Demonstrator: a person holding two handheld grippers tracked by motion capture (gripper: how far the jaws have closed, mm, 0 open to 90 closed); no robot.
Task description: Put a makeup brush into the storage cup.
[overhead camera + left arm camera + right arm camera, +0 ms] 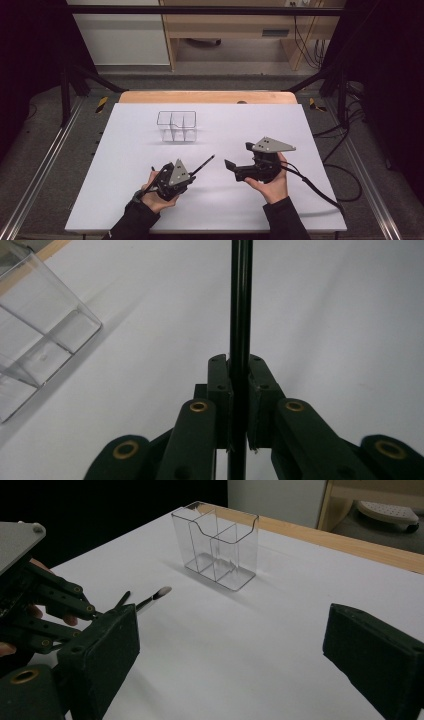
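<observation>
white sheeting covers the table point(125, 210), with a wooden edge along the far side and dark floor and cables around it. on the left, the person's left hand point(152, 197) holds the left gripper point(192, 176) near the front edge of the table. its jaws are pressed together on a thin black pen point(204, 164), which sticks out from between them and points forward and to the right, tip raised off the sheet. in the left gripper view the pen point(241, 315) runs straight up between the two pads. farther back, near the middle, a clear plastic organiser point(176, 126) with dividers stands upright on the sheet, well apart from both grippers. on the right, the right hand point(274, 186) holds the right gripper point(231, 164), aimed left toward the pen tip; its jaws are spread wide with nothing between them.
</observation>
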